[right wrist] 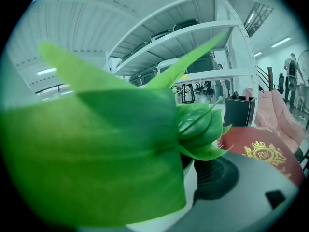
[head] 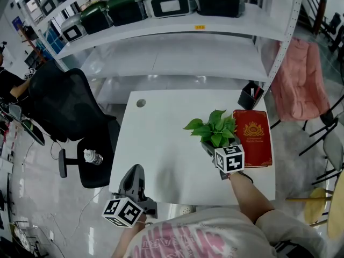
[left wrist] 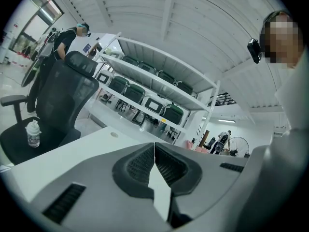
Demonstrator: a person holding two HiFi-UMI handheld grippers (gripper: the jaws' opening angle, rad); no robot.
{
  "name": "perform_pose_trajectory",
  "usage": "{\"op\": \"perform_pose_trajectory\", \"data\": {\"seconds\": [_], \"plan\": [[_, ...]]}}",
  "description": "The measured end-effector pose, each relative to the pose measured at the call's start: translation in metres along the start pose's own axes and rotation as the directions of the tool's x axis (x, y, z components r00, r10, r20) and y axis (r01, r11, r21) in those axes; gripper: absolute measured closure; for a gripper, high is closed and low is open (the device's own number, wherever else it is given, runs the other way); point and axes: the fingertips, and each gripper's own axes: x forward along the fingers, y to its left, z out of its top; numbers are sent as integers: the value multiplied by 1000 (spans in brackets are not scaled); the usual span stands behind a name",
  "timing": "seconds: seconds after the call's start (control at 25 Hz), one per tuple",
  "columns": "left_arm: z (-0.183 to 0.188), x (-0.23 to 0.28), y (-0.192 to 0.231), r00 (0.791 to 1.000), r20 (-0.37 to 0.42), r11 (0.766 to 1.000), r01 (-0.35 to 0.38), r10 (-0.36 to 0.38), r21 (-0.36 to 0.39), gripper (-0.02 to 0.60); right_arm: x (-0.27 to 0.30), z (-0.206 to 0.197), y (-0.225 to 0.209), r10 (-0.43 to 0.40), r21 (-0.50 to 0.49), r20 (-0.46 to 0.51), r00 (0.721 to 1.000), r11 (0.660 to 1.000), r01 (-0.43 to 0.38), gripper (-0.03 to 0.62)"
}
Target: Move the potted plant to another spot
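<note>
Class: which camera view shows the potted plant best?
The head view: the potted plant appears sharp and in context, on the white table beside the red book. The right gripper view shows only huge close leaves and some white pot; the left gripper view, none.

Open across the left and middle of the white table (head: 161, 144). Crowded at right: potted plant (head: 215, 129), red book (head: 252, 137) just beside, black holder (head: 250, 95) at far corner. Hemmed by office chair (head: 70, 112) at left, shelving (head: 177, 34) beyond.
</note>
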Motion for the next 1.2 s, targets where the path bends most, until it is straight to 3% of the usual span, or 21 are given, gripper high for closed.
{"op": "perform_pose_trajectory", "data": {"seconds": [0.44, 1.2], "plan": [[-4, -1, -6, 1000, 5, 1000, 20, -20, -10, 557, -12, -6, 12, 18, -48, -1, 1000, 999, -18, 98], [-2, -6, -18, 997, -1, 997, 75, -75, -18, 557, -48, 11, 18, 11, 55, 78, 997, 998, -15, 100]]}}
